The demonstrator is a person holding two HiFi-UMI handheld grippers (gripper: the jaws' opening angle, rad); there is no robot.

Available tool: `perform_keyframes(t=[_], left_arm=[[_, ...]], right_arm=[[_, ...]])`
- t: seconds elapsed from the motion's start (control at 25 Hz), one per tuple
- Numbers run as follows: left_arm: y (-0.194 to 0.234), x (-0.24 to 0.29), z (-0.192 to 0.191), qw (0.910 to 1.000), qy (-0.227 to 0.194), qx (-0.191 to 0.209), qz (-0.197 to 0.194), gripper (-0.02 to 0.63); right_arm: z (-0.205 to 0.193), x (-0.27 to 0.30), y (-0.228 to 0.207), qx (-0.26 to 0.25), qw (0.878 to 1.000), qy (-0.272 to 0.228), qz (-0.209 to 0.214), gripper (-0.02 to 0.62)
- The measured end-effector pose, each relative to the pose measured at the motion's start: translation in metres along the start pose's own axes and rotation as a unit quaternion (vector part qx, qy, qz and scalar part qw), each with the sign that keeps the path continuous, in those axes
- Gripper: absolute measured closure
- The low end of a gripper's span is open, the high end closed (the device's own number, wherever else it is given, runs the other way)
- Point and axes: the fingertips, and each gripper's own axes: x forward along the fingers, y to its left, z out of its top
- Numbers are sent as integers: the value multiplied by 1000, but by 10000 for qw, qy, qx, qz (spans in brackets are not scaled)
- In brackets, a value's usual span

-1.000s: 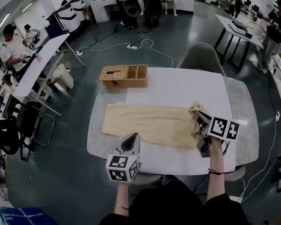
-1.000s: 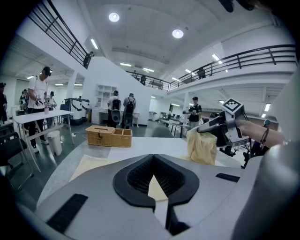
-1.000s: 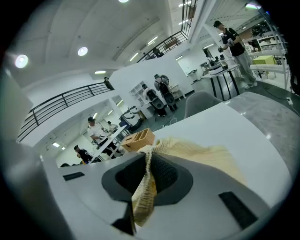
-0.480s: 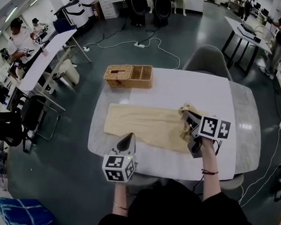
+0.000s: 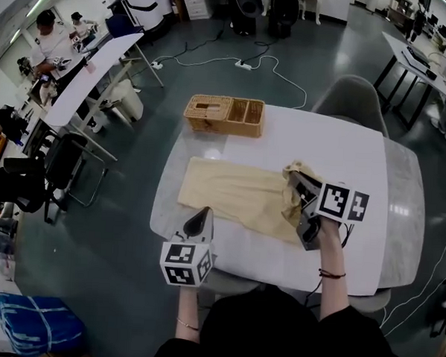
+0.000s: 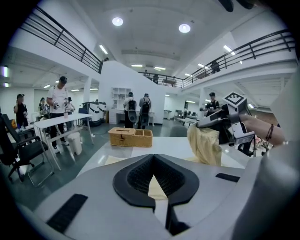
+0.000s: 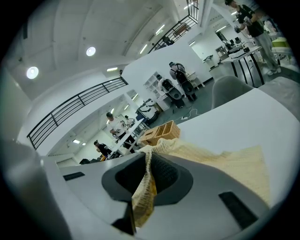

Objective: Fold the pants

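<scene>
Pants lie flat on the counter, one end lifted and pinched between the right gripper's fingers. The first fold looks begun. The left gripper has its fingers pressed together, empty, the near hem just ahead. Next, I'd say: carry that end across, edges matched.

Pants flat on table; one end in right gripper

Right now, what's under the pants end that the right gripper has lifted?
The right gripper, shut on the pants, holds that end bunched above more flat cloth on the white table. The gripper covers whatever lies directly beneath.
</scene>
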Motion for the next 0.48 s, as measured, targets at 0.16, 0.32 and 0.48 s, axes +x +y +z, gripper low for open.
perform_keyframes(t=[0.16, 0.32, 0.48], left_arm=[[27, 2, -3, 9999, 28, -78, -91, 598], [46, 7, -17, 9994, 195, 29, -292, 598], [73, 11, -26, 9977, 345, 130, -575, 598]], right_arm=[[-5, 21, 15, 13, 10000, -16, -74, 551], [-11, 36, 22, -30, 9993, -156, -345, 551], [-12, 53, 42, 3, 9980, -438, -461, 551]])
